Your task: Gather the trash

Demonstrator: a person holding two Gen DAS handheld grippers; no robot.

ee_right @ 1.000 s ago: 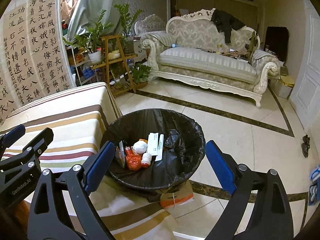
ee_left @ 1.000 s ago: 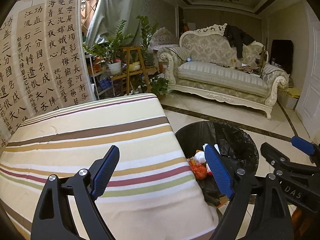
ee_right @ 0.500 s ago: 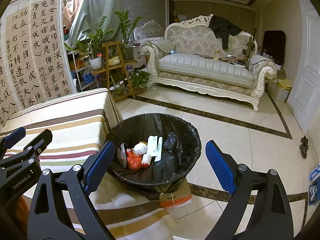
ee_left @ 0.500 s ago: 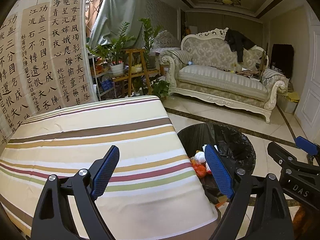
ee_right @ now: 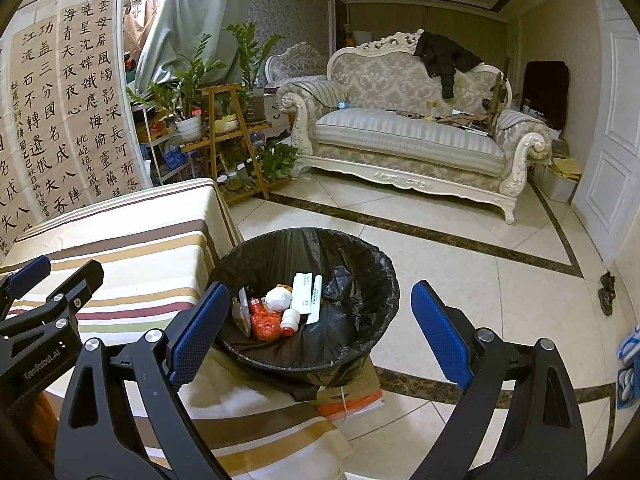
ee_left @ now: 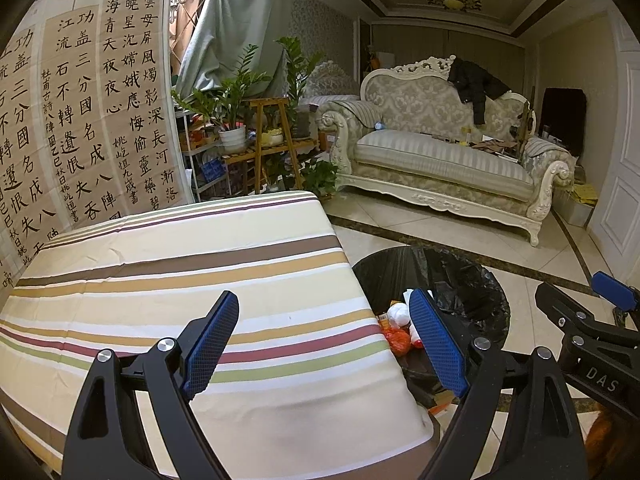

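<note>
Both tools are idle over a cleared surface, which reads as the closing step of the collection. The left hand-held gripper (ee_left: 324, 334) hovers above the worktop (ee_left: 168, 272), its blue pads standing wide apart with nothing between them. The right hand-held gripper (ee_right: 320, 328) hangs beyond the worktop's right edge, over the trash bin (ee_right: 360, 256), and its pads are likewise spread and empty.

The striped cloth on the worktop shows no litter anywhere from the near edge to the far one. The trash itself lies at the bottom of the bin, which stands on the floor just beside the worktop's right edge: a crumpled orange wrapper (ee_right: 266, 325), a white paper wad (ee_right: 279, 299), a small bottle with a red cap (ee_right: 290, 320) and two flat white packets (ee_right: 307, 294) (the packets lean against the black liner). A flat cardboard piece (ee_right: 352, 398) pokes out from under the bin on the floor, and whether it counts as trash I cannot tell.

By my judgement the task is nearly or wholly done. The next move calls for a look over the worktop's hidden near corners and the floor around the bin; if anything remains, an open gripper should descend over it, close, and carry it across the right edge to release above the liner.
</note>
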